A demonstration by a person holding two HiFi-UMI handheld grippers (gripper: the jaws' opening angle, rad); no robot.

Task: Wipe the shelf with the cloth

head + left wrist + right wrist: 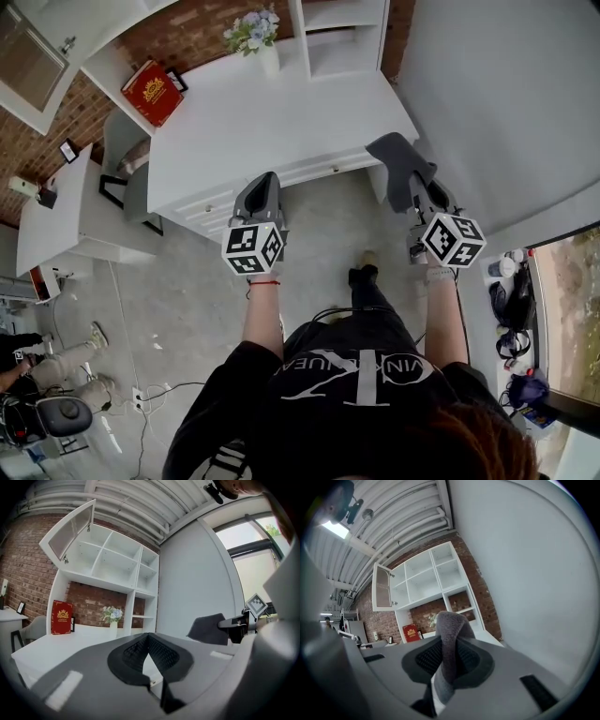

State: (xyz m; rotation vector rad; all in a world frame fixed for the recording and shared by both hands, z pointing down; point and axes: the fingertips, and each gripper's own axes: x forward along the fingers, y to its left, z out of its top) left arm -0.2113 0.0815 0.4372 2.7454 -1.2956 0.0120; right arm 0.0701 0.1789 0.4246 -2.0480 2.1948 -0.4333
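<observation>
The white shelf unit [342,33] stands on the back of a white desk [281,122]. It also fills the left gripper view [117,564] and shows far off in the right gripper view [426,581]. My right gripper [412,178] hangs off the desk's right front corner, shut on a grey cloth [396,159]. The cloth [449,620] folds up out of the jaws and hides the fingertips. My left gripper [265,180] hovers at the desk's front edge. Its jaws [148,637] meet at the tip with nothing between them.
A red book [152,91] leans at the desk's back left, and a vase of flowers [258,37] stands beside the shelf. A grey chair [131,173] and a second white desk [56,216] are to the left. The shelf's upper cabinet door [70,527] hangs open. Cables lie on the floor.
</observation>
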